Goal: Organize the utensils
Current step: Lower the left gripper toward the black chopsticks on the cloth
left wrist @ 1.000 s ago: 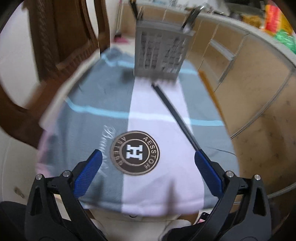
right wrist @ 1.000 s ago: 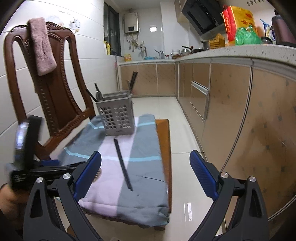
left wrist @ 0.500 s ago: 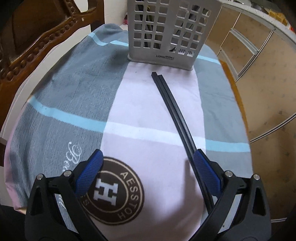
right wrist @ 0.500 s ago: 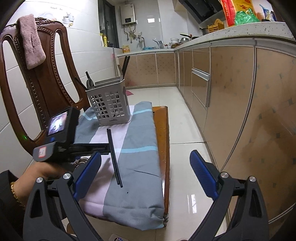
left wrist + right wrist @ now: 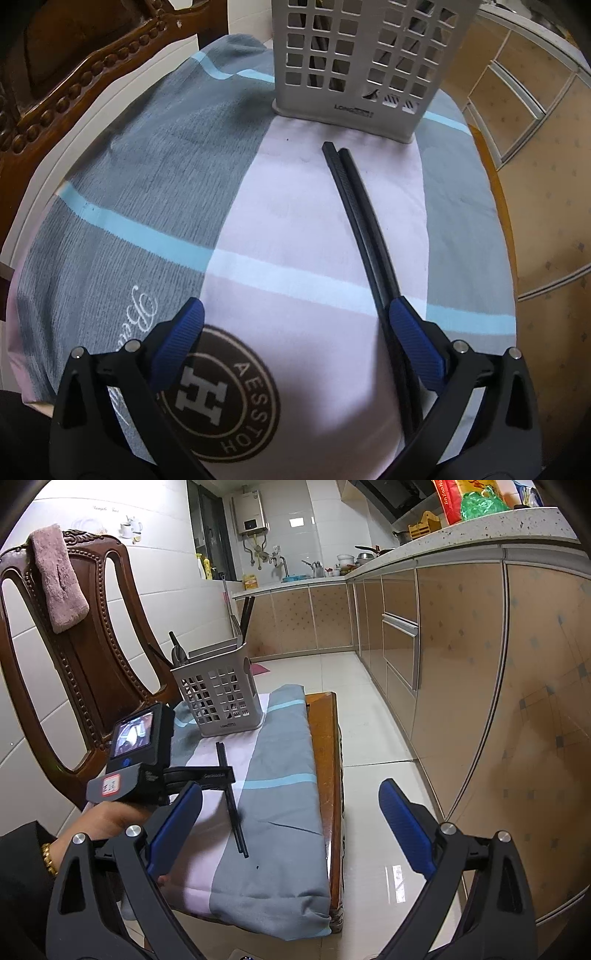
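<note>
A pair of black chopsticks lies side by side on the striped cloth, running from in front of the grey utensil basket toward me. My left gripper is open just above the cloth; its right fingertip is beside the chopsticks' near part. In the right wrist view the chopsticks, the basket holding several utensils, and the left gripper over the chopsticks show. My right gripper is open and empty, off the table's near right.
The cloth covers a small wooden table. A carved wooden chair with a pink towel stands at the left. Kitchen cabinets run along the right, with tiled floor between.
My left gripper has moved forward and down over the cloth, toward the basket, with its right finger coming alongside the chopsticks. The right gripper has shifted only slightly.
</note>
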`<state>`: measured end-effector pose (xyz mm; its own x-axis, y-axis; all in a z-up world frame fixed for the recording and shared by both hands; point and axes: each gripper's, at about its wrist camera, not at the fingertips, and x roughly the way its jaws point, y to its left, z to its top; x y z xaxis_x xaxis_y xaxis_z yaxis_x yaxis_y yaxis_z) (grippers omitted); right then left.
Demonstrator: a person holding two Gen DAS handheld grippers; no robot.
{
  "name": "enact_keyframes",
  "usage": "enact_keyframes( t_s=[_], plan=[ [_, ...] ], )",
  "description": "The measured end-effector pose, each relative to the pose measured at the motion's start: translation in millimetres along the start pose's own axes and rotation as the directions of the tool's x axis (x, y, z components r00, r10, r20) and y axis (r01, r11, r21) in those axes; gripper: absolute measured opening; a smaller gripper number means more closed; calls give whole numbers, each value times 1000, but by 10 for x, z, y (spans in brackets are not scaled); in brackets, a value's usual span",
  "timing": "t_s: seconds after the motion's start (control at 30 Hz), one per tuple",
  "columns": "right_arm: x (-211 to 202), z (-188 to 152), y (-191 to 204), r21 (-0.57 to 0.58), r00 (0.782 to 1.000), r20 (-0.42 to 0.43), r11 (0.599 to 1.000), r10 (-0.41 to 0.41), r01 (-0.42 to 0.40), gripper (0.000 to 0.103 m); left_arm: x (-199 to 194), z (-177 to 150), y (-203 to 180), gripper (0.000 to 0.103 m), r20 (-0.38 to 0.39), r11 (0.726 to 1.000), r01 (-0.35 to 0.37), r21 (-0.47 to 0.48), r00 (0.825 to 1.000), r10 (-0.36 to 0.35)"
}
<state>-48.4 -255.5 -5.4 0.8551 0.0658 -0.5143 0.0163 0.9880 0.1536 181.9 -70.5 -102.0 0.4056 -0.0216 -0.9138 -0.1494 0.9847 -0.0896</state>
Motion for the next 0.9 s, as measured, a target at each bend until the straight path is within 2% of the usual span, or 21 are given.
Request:
enact_keyframes(
  t_s=[0.13, 0.23, 0.37, 0.47, 0.6, 0.77, 0.9],
  plan=[
    [-12, -1, -14, 6, 1000, 2, 1000, 1, -1, 94, 64, 15, -98, 100, 3, 998, -62, 16, 998, 62],
    [-17, -2, -20, 8, 1000, 2, 1000, 3, -3, 94, 62, -3, -94, 100, 27, 998, -64, 7, 998, 64],
    [-9, 2, -18, 5, 1000, -1, 1000, 2, -2, 94, 6, -105, 37, 100, 53, 998, -51, 43, 997, 49],
    [-6, -5, -13, 1, 1000, -5, 1000, 5, -5, 94, -50, -201, 238, 100, 73, 994, -29, 107, 997, 21],
    [17, -17, 15, -5, 1000, -12, 1000, 8, -8, 94, -131, -321, 587, 99, 76, 991, -13, 136, 997, 3],
    [58, -45, 119, -36, 1000, -18, 999, 4, -5, 94, -198, -386, 717, 95, 111, 966, -48, 255, 994, 20],
    [257, -13, 239, -93, 997, -70, 995, 19, -25, 94, -134, -293, 864, 94, 59, 981, 24, 194, 998, -36]
  ],
)
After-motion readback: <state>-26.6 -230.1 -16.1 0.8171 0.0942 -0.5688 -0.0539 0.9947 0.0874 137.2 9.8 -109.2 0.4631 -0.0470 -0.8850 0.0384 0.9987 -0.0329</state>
